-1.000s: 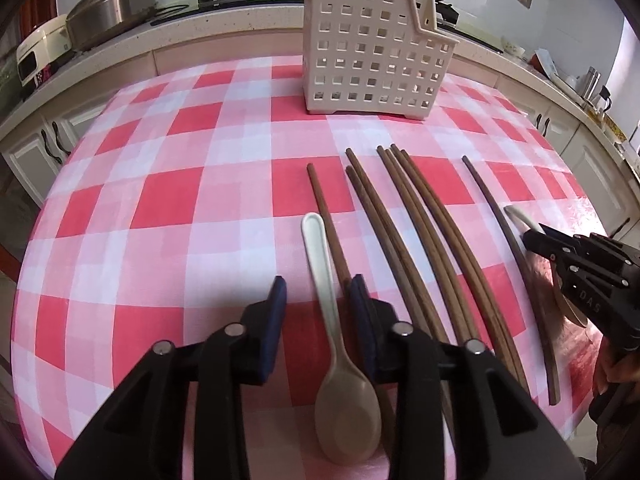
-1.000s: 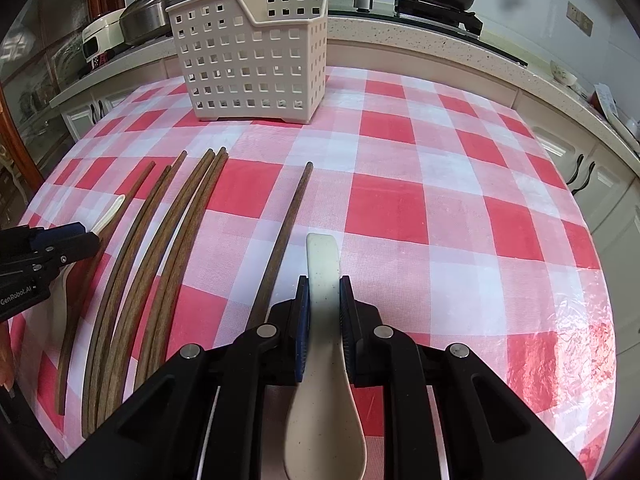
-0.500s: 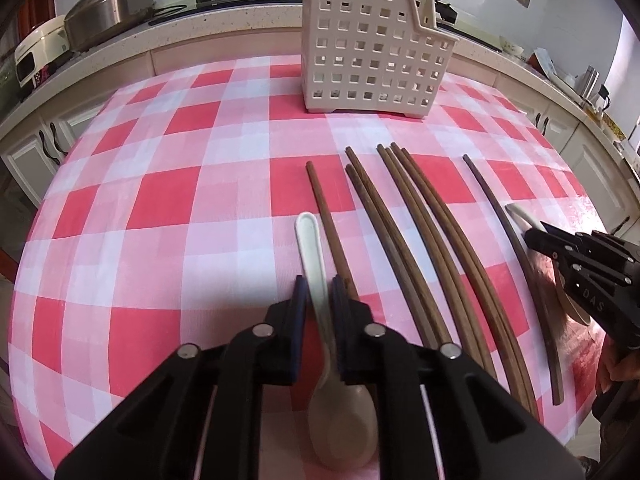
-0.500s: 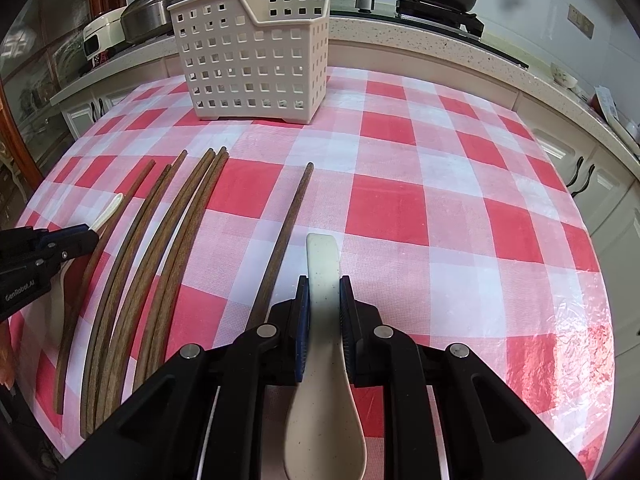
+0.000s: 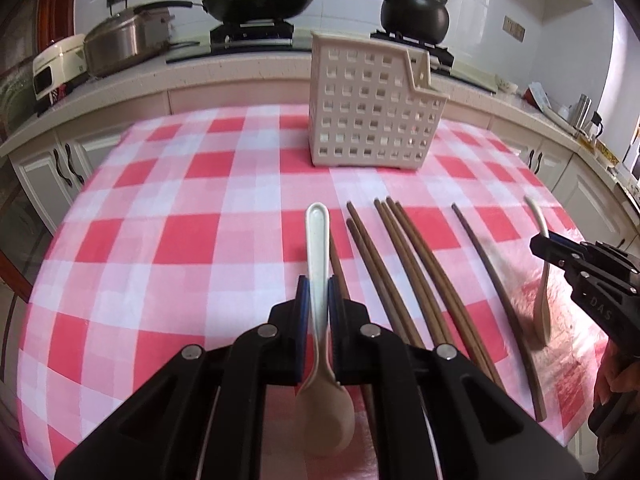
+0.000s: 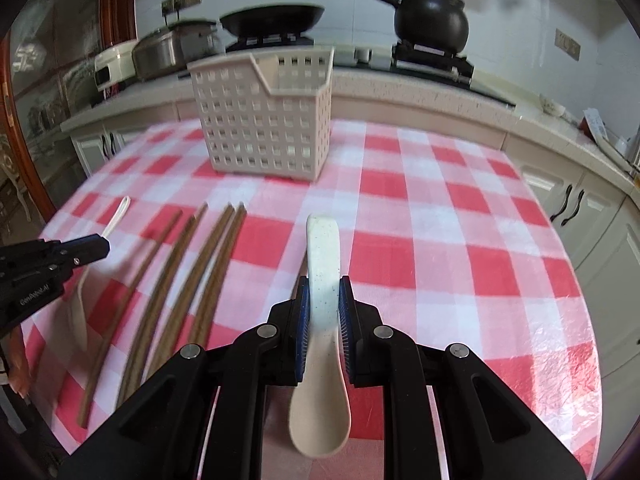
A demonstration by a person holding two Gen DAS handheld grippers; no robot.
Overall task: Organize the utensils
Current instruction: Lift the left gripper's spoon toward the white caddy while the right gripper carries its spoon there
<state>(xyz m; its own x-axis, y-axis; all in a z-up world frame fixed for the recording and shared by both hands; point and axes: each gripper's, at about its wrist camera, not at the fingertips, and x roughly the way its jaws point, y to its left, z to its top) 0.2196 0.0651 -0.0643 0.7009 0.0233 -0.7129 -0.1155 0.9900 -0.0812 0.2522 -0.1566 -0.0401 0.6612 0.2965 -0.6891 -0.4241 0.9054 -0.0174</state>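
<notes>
My left gripper is shut on the handle of a slim cream spoon and holds it above the checked tablecloth. My right gripper is shut on a broader speckled cream spoon, also lifted. Each gripper shows in the other's view: the right gripper with its spoon, the left gripper with its spoon. Several brown wooden chopsticks lie side by side on the cloth between the two grippers. A white perforated utensil basket stands upright at the far middle of the table.
The red-and-white tablecloth covers a round table. Behind it a counter holds a wok, a black pot, a steel pan and a rice cooker. White cabinets run below the counter.
My left gripper closed on the slim spoon and lifted it off the cloth. My right gripper, holding its spoon throughout, has also risen. Both views now look more level toward the basket.
</notes>
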